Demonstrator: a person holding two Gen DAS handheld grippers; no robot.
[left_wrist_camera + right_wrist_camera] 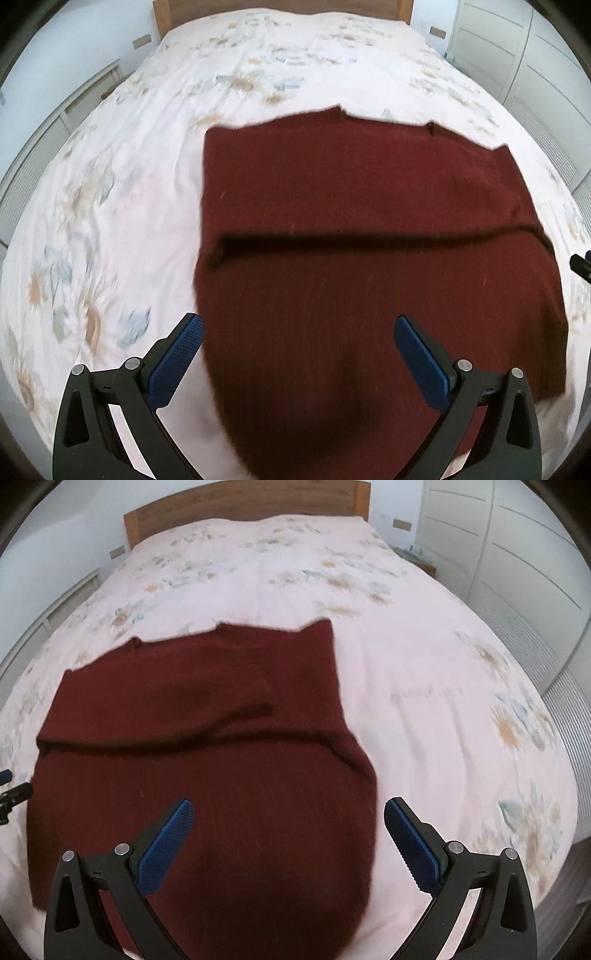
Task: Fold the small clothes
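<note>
Dark red garment [351, 266]: near hem runs off btm edge in both wrist views, so its full length can't be told. A fold ridge across the middle hides whatever lies under it. Bedspread [122, 206] print smeared w/ motion blur at left (flowers, prob., but detail unreadable). Right gripper [581, 264] only a sliver at the frame's right edge.

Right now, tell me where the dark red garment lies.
The dark red garment lies spread on the floral bedspread at the near end, far from the wooden headboard, under both open grippers.
</note>
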